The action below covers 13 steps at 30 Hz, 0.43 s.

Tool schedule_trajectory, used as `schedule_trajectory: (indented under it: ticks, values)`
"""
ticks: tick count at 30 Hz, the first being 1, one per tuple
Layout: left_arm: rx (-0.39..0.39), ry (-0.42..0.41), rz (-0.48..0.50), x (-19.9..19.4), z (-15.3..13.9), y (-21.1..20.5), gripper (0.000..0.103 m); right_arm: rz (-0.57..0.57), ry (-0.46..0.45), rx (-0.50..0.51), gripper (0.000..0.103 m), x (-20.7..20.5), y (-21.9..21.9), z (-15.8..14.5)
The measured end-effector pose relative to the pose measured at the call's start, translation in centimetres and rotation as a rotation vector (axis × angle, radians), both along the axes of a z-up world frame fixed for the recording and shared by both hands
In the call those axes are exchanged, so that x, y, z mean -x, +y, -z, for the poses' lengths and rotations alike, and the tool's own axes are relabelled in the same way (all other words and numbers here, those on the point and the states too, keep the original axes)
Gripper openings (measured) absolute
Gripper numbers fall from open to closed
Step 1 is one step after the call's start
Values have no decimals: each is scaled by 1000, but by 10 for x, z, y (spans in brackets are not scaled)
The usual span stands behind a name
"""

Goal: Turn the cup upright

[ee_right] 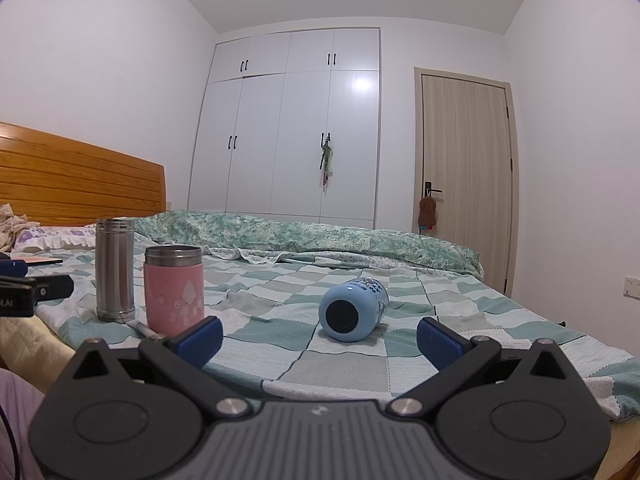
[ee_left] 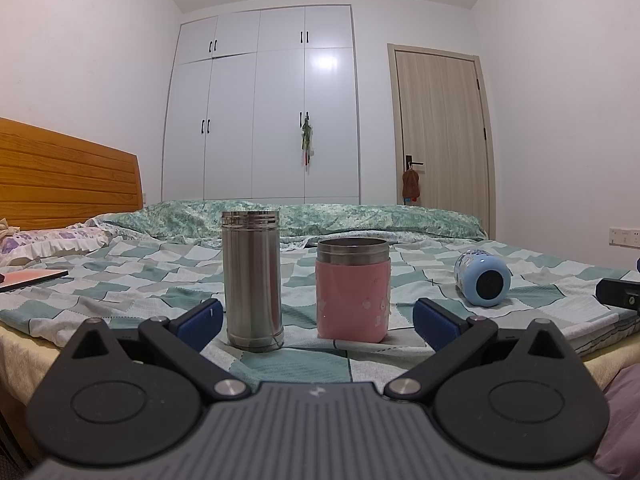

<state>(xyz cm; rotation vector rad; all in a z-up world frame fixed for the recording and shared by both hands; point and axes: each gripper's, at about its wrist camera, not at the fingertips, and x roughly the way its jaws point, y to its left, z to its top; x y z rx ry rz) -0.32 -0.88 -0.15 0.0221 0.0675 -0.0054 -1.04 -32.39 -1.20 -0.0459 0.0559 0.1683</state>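
Observation:
A light blue cup lies on its side on the checked bedspread, its round base facing me; it also shows in the left wrist view at the right. A pink cup and a tall steel cup stand upright side by side; both show in the right wrist view, pink and steel. My left gripper is open and empty just in front of the two upright cups. My right gripper is open and empty, just short of the blue cup.
A folded green quilt lies across the far side of the bed. A wooden headboard, pillows and a flat pink book are at the left. A white wardrobe and a door stand behind.

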Motion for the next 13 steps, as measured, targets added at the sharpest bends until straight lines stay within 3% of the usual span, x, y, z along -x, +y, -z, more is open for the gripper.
schedule_trajectory:
  ticks: [13]
  values:
    - [8,-8,6,1,-4,0,103,0,1,1,103,0,0,0]
